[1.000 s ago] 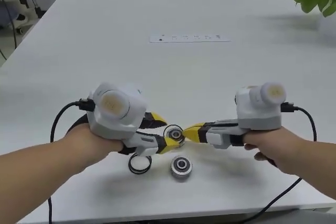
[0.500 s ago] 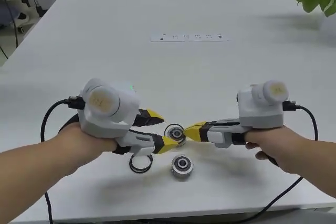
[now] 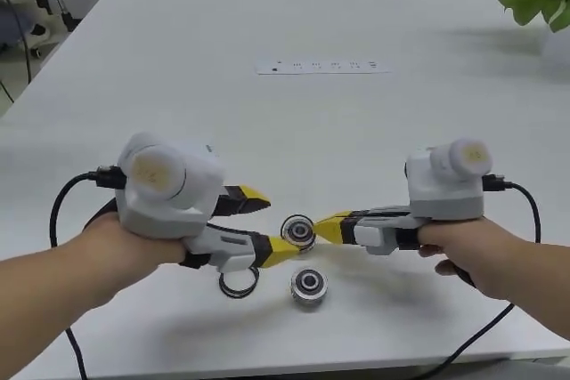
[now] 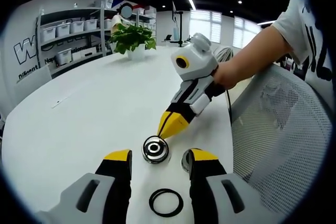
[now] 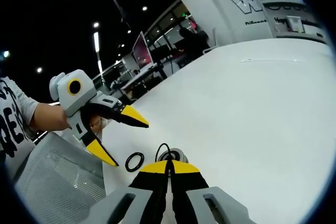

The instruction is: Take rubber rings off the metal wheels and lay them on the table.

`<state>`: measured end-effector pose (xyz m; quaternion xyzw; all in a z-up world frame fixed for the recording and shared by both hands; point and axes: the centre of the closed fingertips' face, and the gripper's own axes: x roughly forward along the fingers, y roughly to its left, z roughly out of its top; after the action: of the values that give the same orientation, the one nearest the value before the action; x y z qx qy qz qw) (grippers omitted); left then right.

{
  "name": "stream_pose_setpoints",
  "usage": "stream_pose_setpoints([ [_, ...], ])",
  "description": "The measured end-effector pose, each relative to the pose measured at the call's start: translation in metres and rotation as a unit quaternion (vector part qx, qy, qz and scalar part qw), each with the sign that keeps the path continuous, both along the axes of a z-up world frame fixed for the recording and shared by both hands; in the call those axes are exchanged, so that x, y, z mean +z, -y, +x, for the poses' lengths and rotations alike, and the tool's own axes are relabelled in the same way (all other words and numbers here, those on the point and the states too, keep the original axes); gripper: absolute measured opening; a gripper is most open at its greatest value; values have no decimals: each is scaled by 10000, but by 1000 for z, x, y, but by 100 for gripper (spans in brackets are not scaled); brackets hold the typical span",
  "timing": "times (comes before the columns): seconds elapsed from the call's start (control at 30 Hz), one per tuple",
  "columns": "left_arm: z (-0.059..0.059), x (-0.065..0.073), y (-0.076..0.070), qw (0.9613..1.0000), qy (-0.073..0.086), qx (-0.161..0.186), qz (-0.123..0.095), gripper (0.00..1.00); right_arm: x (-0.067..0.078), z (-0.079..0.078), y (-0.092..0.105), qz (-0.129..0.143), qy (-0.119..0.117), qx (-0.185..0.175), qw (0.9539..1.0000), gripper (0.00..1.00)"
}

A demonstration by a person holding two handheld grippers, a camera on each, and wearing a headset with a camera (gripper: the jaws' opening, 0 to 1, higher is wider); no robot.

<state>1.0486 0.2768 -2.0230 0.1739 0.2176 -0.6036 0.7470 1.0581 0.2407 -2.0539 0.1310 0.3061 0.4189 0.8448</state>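
Apparently the wheel (image 3: 297,230) is near the tabletop's (image 3: 356,131) near edge, between the two grippers. The right gripper (image 3: 322,225) is clenched with its tip touching the wheel's rim, probably to pick at the rubber; whether it really nips any I cannot tell. The left gripper (image 3: 270,224) is released, its jaws wide on both sides of the wheel, likely to steady it. A loose ring (image 3: 239,281) lies near the same edge, already off. A second wheel (image 3: 308,283) sits just beside it.
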Motion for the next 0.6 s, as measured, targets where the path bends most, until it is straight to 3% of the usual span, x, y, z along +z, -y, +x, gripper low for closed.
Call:
stream_pose_setpoints([
  [0.6,-13,8,-18,9999,-45,89,-78,47,7,-3,-7,131,-33,56,9999,0],
])
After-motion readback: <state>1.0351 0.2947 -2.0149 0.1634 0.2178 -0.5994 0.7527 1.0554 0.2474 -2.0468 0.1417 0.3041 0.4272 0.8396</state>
